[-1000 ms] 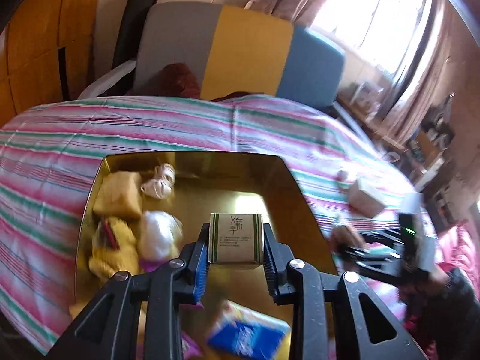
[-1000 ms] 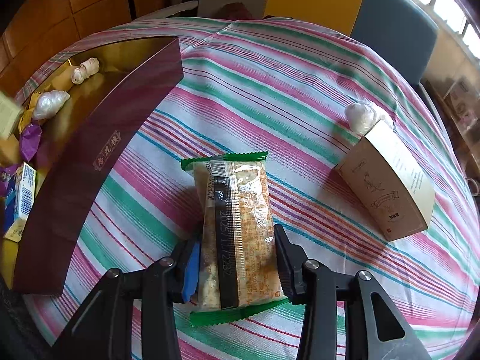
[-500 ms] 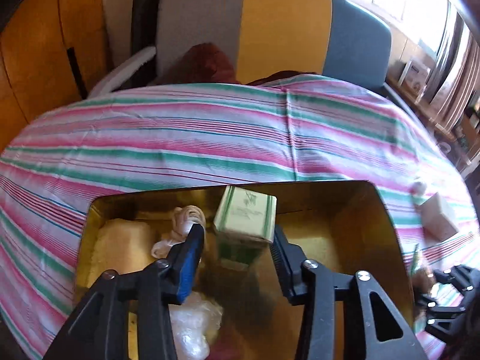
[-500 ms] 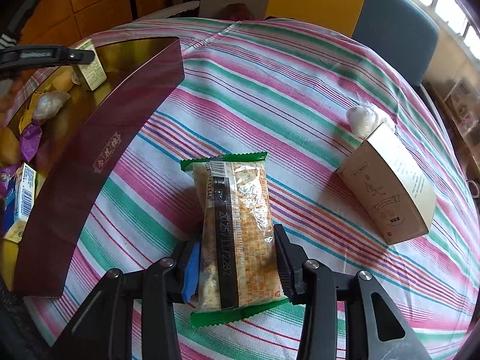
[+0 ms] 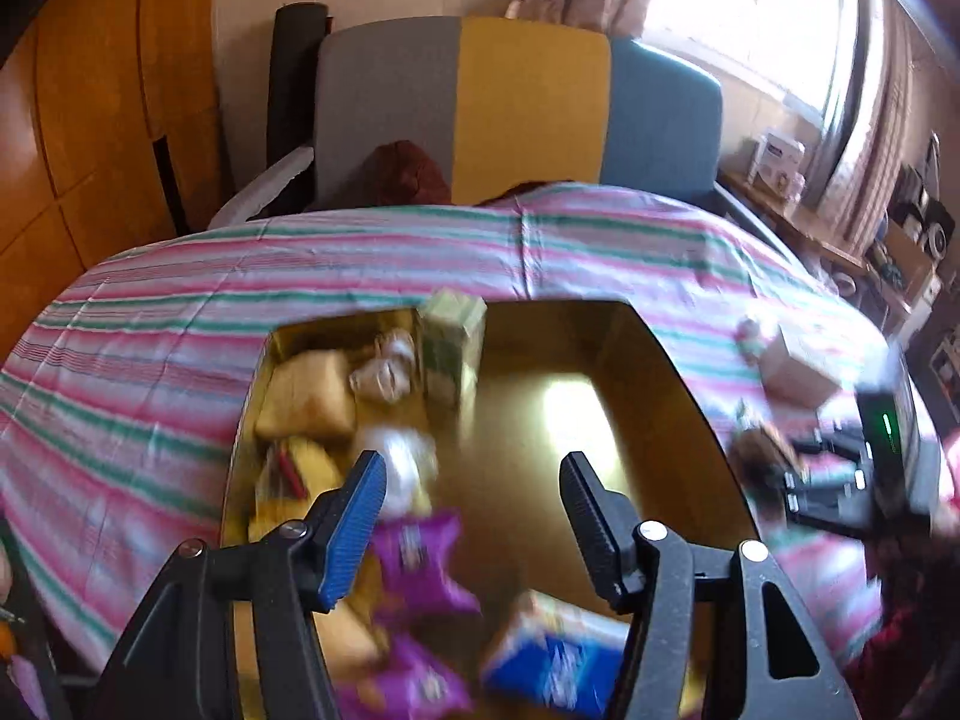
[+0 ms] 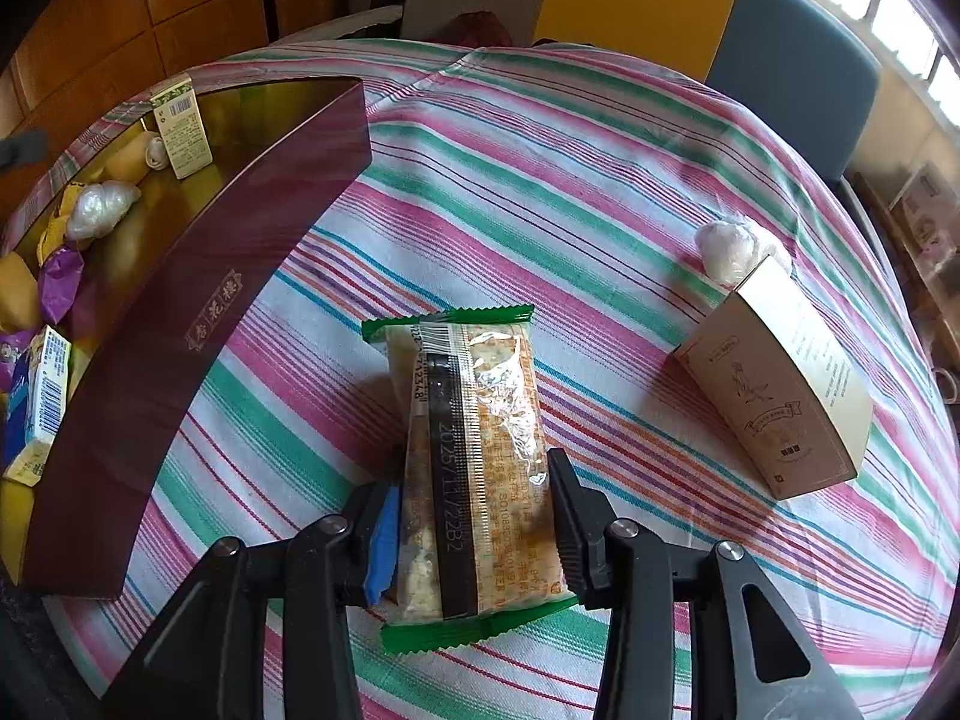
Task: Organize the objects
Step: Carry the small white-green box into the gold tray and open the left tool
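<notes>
The green-and-tan carton [image 5: 451, 343] now stands upright at the far end of the gold-lined box [image 5: 672, 372], freed by the left gripper [image 5: 471, 501], whose jaws have just been opening and hold nothing. One item looks stowed; the right gripper [image 6: 474, 525] clamps the biscuit packet [image 6: 474, 462] on the cloth beside that box, likely next.

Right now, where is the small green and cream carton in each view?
Left wrist view: small carton stands upright at the tray's far end, beyond the open jaws.
Right wrist view: small carton, upper left, inside the tray.
Shared landmark: gold tray.
</notes>
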Available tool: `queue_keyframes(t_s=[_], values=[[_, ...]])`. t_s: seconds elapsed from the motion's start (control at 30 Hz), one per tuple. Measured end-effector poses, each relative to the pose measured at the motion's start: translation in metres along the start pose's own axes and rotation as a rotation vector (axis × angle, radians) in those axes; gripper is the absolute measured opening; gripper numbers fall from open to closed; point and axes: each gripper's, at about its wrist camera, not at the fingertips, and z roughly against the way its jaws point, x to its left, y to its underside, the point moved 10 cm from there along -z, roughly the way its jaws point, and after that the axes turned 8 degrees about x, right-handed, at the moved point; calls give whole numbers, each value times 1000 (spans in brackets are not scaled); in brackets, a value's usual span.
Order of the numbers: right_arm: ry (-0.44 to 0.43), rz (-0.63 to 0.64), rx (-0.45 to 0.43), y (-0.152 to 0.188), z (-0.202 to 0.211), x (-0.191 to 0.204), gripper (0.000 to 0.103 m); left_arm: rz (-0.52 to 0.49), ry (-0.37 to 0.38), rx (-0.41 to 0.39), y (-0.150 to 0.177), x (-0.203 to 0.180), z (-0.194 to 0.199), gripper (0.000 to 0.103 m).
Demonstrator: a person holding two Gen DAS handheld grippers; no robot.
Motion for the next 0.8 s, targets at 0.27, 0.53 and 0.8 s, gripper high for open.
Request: queue_keyframes(t_s=[0.27,0.53,0.8], values=[[20,1,-10,5,5,3,43,-9,-38,-47,30,-10,18,61],[29,-10,-18,13,9,4,43,14,-71,-35,42,0,16,61],[34,-27,-23,16,14,8,44,25,-70,-34,44,5,16,61]])
